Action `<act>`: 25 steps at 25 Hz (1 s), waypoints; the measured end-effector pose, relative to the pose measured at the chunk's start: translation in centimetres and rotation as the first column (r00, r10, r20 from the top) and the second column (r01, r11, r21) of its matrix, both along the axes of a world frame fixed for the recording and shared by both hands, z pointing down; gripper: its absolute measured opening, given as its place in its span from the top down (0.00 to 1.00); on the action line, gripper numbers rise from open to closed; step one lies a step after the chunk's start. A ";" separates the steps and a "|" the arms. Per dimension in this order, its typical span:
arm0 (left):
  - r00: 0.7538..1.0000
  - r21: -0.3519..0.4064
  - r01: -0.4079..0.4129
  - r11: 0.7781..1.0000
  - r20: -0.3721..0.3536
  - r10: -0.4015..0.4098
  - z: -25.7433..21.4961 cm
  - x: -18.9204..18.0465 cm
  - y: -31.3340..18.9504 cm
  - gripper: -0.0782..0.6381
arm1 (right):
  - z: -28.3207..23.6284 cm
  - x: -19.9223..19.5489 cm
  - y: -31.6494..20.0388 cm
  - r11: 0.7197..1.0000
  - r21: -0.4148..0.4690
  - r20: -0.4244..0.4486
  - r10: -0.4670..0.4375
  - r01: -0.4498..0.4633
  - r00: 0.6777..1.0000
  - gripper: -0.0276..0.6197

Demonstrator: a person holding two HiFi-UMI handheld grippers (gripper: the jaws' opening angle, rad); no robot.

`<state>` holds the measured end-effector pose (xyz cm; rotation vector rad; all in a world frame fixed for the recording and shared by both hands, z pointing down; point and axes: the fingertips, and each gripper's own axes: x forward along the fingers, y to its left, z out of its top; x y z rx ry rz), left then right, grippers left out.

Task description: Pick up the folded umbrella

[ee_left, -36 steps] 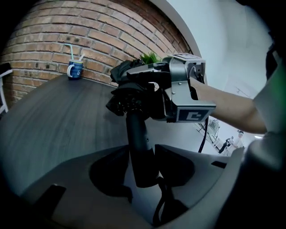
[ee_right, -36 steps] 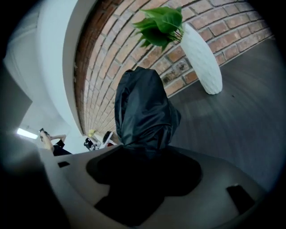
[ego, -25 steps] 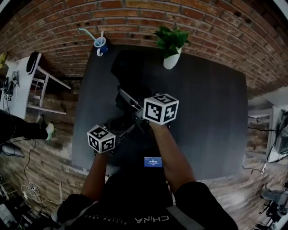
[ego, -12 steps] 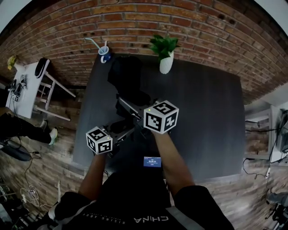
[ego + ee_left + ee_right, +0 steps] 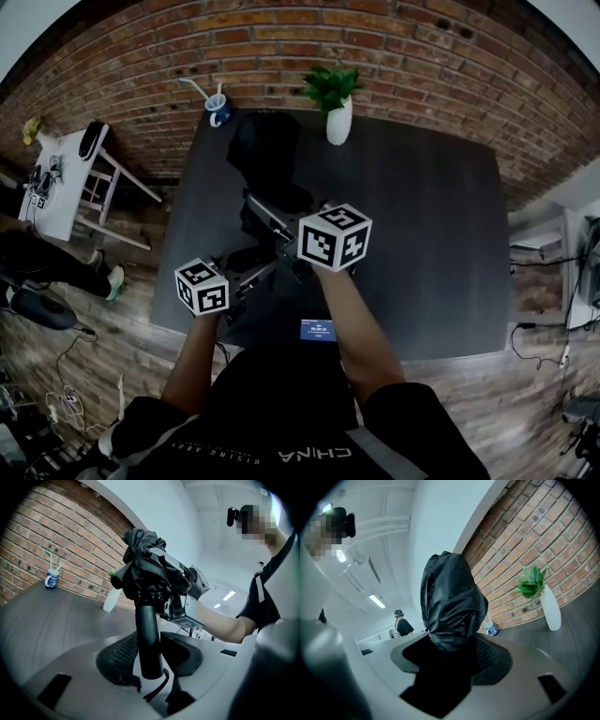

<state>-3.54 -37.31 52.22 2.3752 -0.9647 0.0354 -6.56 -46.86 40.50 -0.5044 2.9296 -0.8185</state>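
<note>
The folded black umbrella hangs in the air over the dark table, carried between both grippers. Its straight handle stands between the pads of my left gripper, whose jaws are closing on it. The bunched canopy bulges out past my right gripper, which is shut on the fabric. In the head view my left gripper and my right gripper meet over the table's left half, the umbrella dark between them.
A white vase with a green plant and a blue mug with straws stand at the table's far edge by the brick wall. A small screen device lies at the near edge. A white side table stands at left.
Both grippers have risen a little with the umbrella between them. The left marker cube has drifted toward the lower left of the head view.
</note>
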 end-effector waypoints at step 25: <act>0.997 0.009 -0.074 0.997 0.013 0.074 -1.3 2.2 12.7 0.67 | -1.6 2.6 13.0 0.998 0.029 -0.007 0.061 -0.061 0.998 0.54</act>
